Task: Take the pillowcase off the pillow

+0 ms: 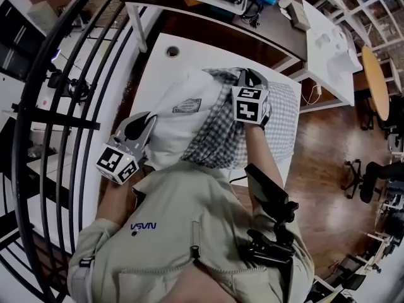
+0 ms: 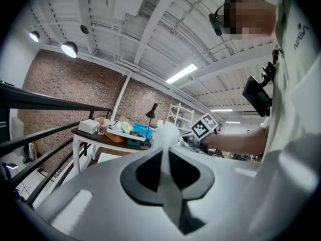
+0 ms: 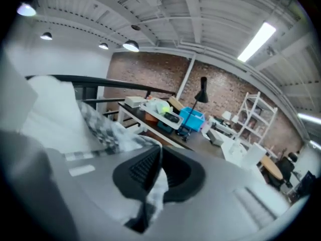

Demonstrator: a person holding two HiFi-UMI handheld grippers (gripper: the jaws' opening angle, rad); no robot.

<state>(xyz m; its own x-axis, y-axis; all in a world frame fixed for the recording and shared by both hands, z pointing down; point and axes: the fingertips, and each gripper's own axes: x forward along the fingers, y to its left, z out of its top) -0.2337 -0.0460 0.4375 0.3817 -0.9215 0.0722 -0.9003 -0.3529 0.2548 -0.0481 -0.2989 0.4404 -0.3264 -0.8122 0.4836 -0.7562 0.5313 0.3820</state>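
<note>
Head view, pillow: The white pillow (image 1: 180,122) lies on the white surface (image 1: 165,68), right in front of the person.
Head view, pillowcase: The checked pillowcase (image 1: 218,131) is bunched up in the middle. The left part of the pillow is bare, and the right part is still inside the case.
Head view, left hand-held gripper: The left hand-held gripper (image 1: 148,118) is at the bare corner of the pillow, low on the left.
Head view, right hand-held gripper: The right hand-held gripper (image 1: 245,74) is at the far edge of the checked cloth.

Left gripper view, grip: The left hand-held gripper (image 2: 164,152) has its jaws pinched tight on white cloth. I think it is the pillow (image 2: 168,132) corner, which puffs out just past the tips.
Left gripper view, other side: The marker cube of the right hand-held gripper (image 2: 205,127) shows beyond it.

Right gripper view, grip: The right hand-held gripper (image 3: 158,159) has its jaws squeezed on a fold of the pillowcase (image 3: 100,124). Checked cloth sticks out between them.
Right gripper view, pillow: The bare pillow (image 3: 50,109) is big and white on the left.

Done so far: The case is open and pulled back, and about half of the pillow looks free.
Still to do: The rest of the pillow must slide out. One side should hold the pillow while the other pulls the case away.
</note>
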